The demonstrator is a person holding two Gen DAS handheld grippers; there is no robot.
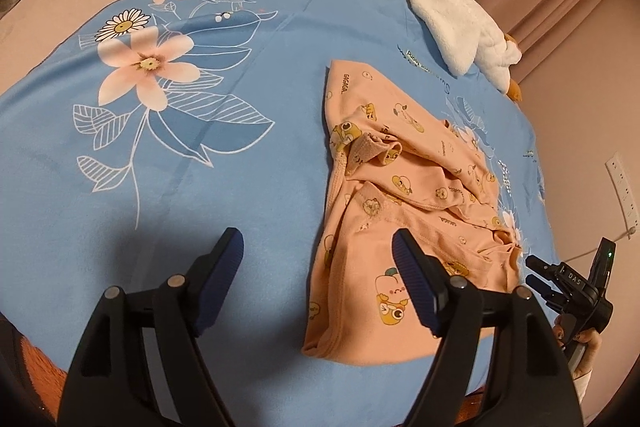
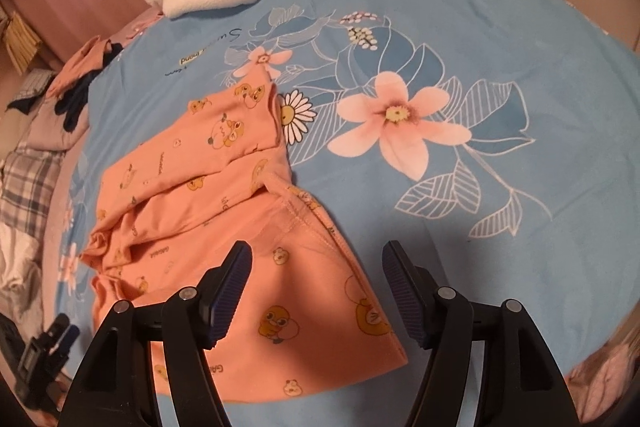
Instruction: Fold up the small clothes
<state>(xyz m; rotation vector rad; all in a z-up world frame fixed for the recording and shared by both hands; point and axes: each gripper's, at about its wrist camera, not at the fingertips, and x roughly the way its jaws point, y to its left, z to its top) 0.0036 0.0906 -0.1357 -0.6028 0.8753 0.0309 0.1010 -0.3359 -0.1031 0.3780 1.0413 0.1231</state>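
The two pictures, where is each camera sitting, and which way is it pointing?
Left wrist view: sits on the left gripper, looking down along its open fingers at the peach garment on the blue floral sheet; the right gripper and a bit of hand show at the lower right.
Right wrist view: sits on the right gripper, fingers open above the garment's near edge; the left gripper shows at the lower left.
Shared: the garment, the sheet, and the white plush toy.
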